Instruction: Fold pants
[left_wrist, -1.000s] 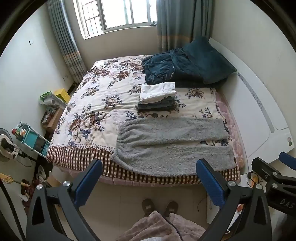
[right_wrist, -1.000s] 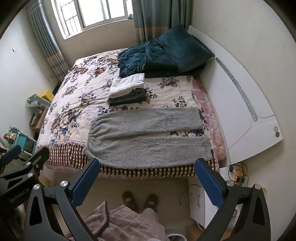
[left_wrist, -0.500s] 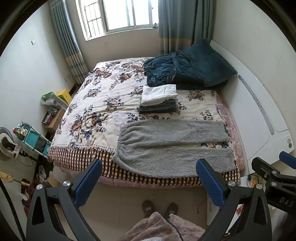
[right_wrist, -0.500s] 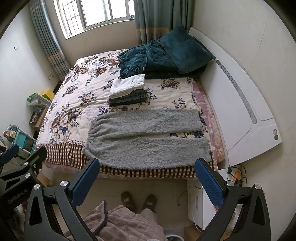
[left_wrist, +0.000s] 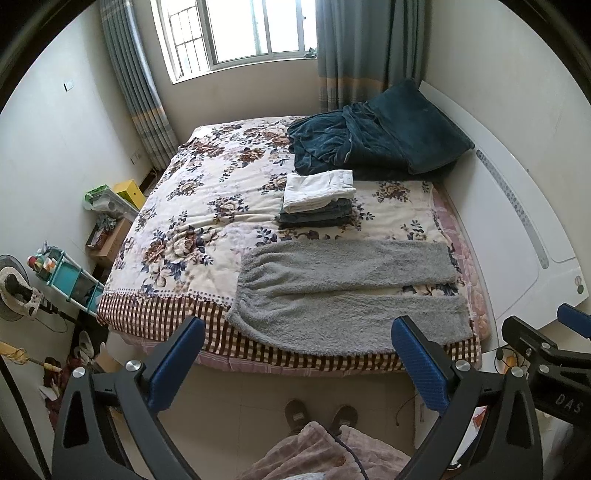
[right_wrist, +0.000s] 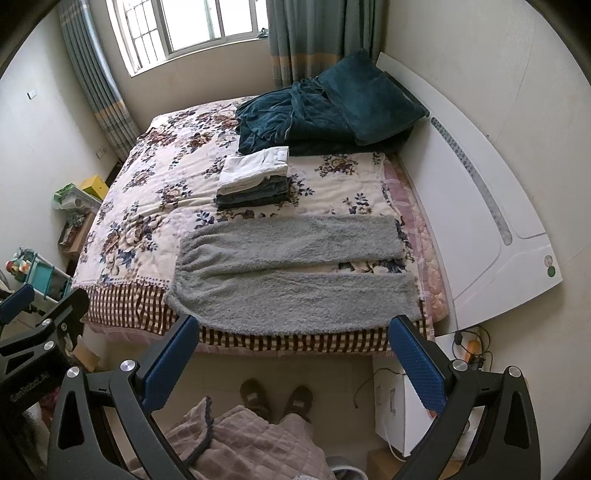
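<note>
Your grey pants (left_wrist: 343, 291) lie flat and unfolded at the bed's (left_wrist: 207, 206) near edge; both legs spread; left gripper (left_wrist: 299, 354) and right gripper (right_wrist: 295, 354) gape empty; every fold remains.

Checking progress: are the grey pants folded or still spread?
Spread: the grey pants lie flat on the bed, legs side by side, a gap between them.

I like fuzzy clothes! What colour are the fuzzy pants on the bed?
The pants are grey, clearest in the right wrist view.
</note>
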